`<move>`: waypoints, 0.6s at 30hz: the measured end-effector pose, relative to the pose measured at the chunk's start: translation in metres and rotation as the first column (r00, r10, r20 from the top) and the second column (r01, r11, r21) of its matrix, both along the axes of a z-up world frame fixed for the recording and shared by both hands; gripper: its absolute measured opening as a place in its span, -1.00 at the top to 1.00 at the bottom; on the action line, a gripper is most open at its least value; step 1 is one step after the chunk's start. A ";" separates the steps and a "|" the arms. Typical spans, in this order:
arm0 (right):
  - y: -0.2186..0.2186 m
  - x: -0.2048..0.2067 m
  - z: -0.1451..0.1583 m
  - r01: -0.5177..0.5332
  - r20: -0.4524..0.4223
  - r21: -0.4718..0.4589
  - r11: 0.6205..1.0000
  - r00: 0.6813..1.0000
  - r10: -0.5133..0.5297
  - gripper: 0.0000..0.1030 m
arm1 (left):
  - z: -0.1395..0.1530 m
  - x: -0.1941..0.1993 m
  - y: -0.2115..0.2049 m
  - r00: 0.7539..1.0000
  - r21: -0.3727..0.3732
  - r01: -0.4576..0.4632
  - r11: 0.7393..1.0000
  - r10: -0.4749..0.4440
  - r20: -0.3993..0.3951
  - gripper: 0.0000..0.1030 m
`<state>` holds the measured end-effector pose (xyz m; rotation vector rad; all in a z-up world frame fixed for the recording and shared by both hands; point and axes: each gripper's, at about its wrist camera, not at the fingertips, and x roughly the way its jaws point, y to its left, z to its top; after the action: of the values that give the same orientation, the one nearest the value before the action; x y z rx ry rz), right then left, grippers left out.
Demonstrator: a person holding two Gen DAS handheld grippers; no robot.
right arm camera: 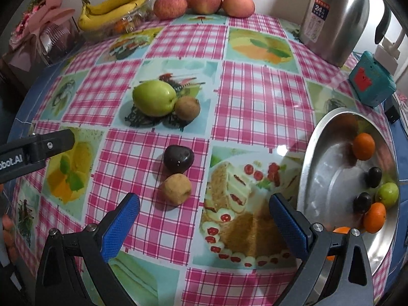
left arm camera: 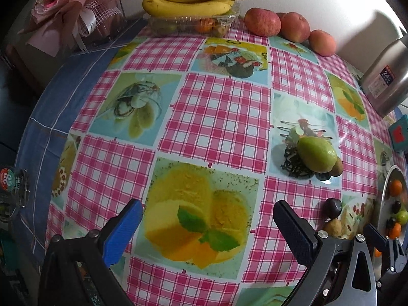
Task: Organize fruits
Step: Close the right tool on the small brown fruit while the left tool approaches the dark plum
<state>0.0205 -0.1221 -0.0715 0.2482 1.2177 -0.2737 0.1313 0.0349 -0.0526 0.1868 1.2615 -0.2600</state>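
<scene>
Right wrist — three apples (right arm camera: 204, 2)

Bowl (right arm camera: 309, 153) at table's right edge, holding small fruits. Plum (right arm camera: 178, 158) just behind potato (right arm camera: 176, 189), left of bowl. Apple (right arm camera: 154, 97) touching kiwi (right arm camera: 187, 107) on its right, farther back. Bananas (right arm camera: 114, 5) on tray (right arm camera: 127, 24), back left; flask (right arm camera: 334, 15) back right.

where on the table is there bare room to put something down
The widest bare stretch is the cloth's middle, between the bananas at the back and the green apple. Crowded: the steel bowl, and around the dark plum and tan fruit.
</scene>
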 end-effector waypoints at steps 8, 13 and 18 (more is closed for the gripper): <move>0.004 0.010 -0.018 0.025 -0.048 -0.014 1.000 0.999 -0.026 -0.96 | -0.005 0.002 -0.002 1.000 0.000 0.003 1.000 -0.003 -0.009 -1.00; 0.003 0.012 -0.022 0.056 -0.045 -0.021 0.998 0.997 -0.057 -0.97 | -0.007 0.002 -0.002 1.000 -0.001 0.001 1.000 -0.001 -0.013 -1.00; 0.003 0.016 -0.026 0.081 -0.039 -0.017 0.997 0.996 -0.082 -1.00 | -0.009 0.004 -0.002 1.000 -0.009 -0.002 1.000 0.002 -0.019 -1.00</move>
<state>0.0367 -0.1192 -0.0976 0.2806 1.2460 -0.3600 0.1350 0.0333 -0.0616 0.1756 1.2792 -0.2667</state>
